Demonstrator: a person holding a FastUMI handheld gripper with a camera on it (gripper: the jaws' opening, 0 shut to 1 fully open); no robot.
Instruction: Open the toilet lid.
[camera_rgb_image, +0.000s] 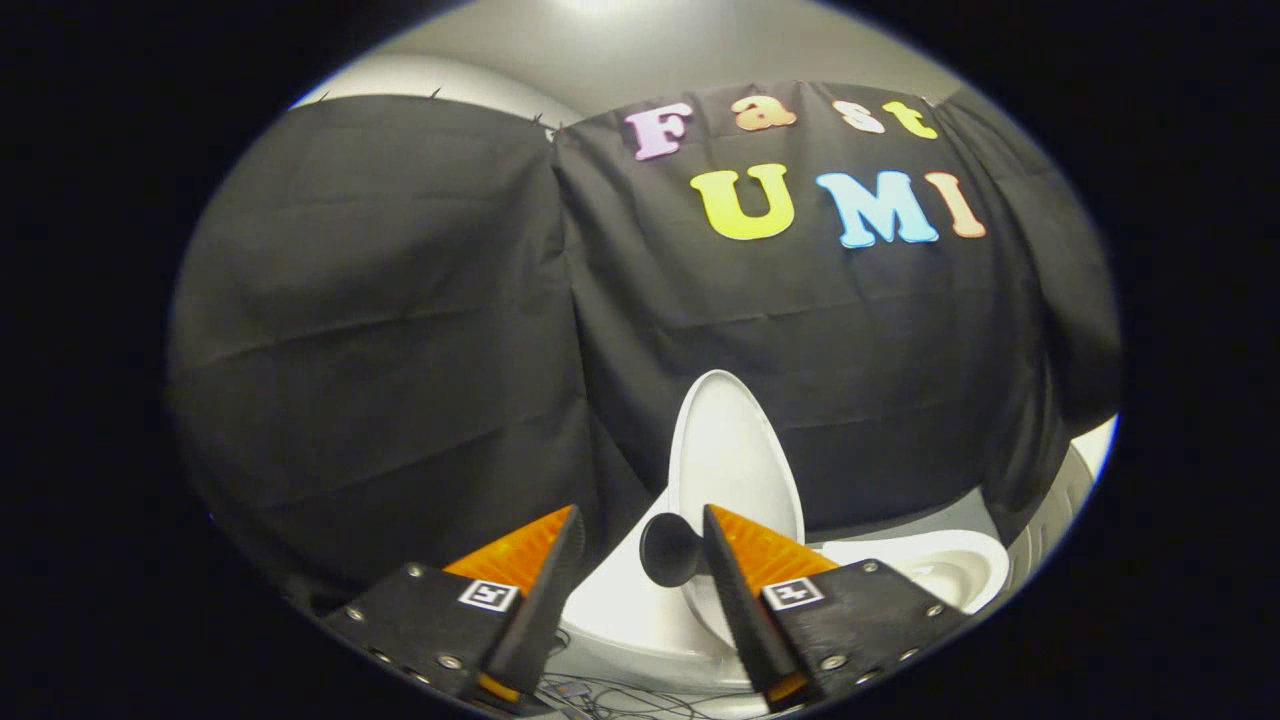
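On the left hangs the black cloth wall of the booth, with nothing in front of it.

Lower down is the hand-held gripper. Its two fingers are spread apart and nothing is pinched between them. The left finger has only air and a bit of white toilet in front of it.

Between the two fingers, just ahead of the tips, is a small dark knob. It sticks out from the toilet lid toward the left. It sits very close to the right finger, maybe touching it, but I cannot tell for sure. The left finger is well apart from the knob, so the gripper is not squeezing it.

The toilet lid is white and egg shaped. It stands almost straight up, just beyond the fingers and a little to the right of the gap. Its long way runs up and down. It looks already lifted, so I think the job is nearly done or done.

Under the lid is the white toilet. Its bowl opens out to the right, past the right finger.

If the lid needs more pushing, it would go away from the fingers, toward the cloth. The gripper should let the knob slip out softly so the lid does not fall back down.
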